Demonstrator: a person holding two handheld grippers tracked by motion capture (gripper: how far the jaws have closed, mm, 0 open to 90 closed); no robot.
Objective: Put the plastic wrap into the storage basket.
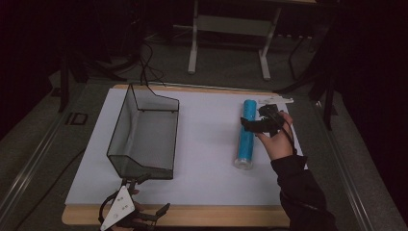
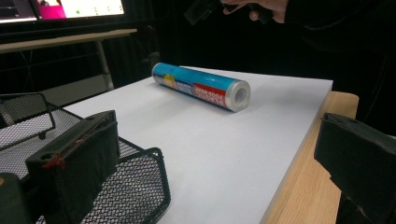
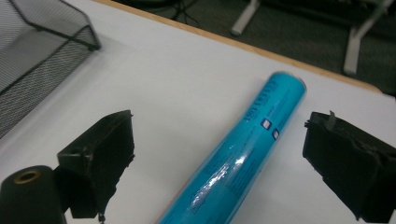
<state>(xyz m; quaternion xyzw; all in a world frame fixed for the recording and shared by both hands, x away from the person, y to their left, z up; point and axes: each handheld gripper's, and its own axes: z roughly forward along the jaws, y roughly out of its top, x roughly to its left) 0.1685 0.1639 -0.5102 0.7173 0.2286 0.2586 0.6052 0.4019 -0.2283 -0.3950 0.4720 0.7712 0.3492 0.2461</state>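
My roll (image 1: pixel 247 134) is bright blue, with a red-and-white label band near its clear, silvery end, seen in the left gripper view. At nine o'clock from it sits a black wire-mesh basket (image 1: pixel 144 134). Both lie on a white sheet (image 1: pixel 207 144) over a pale wood counter (image 1: pixel 192 215). My right tongs (image 1: pixel 260 122) are black; my left tongs (image 1: pixel 139 202) carry a grey plate.

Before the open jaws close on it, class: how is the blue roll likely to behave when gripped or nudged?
The blue roll lies on its side on the white board, so a sideways nudge would probably set it rolling. Its glossy wrap looks slippery. The hollow core at its end suggests it is fairly light, and stiff enough for the right gripper to lift.
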